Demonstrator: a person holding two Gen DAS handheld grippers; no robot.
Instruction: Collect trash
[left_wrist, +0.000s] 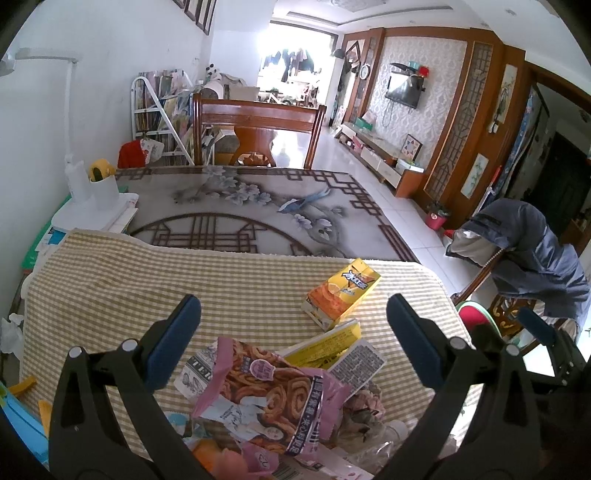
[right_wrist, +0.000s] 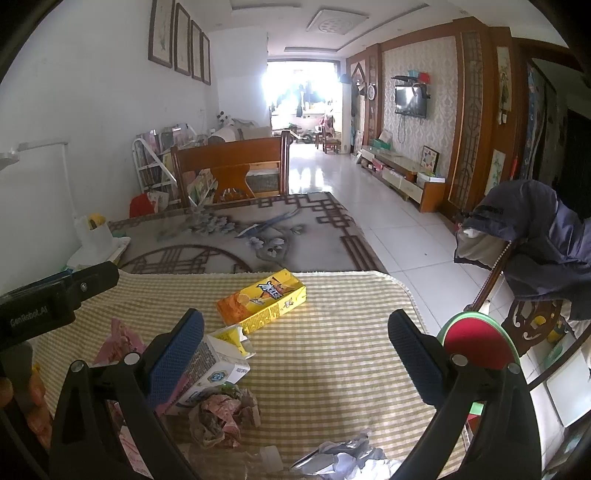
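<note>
Both our left tongs and right tongs stand apart, empty. The yellow carton at twelve o'clock looks light and crushable; we'd pinch its long sides.

Left gripper and right gripper jaws gape wide.

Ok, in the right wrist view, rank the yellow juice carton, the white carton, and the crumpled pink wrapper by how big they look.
1. Yellow juice carton, largest.
2. White carton and crumpled pink wrapper look alike; the carton is partly hidden, so I won't rank them.
</note>
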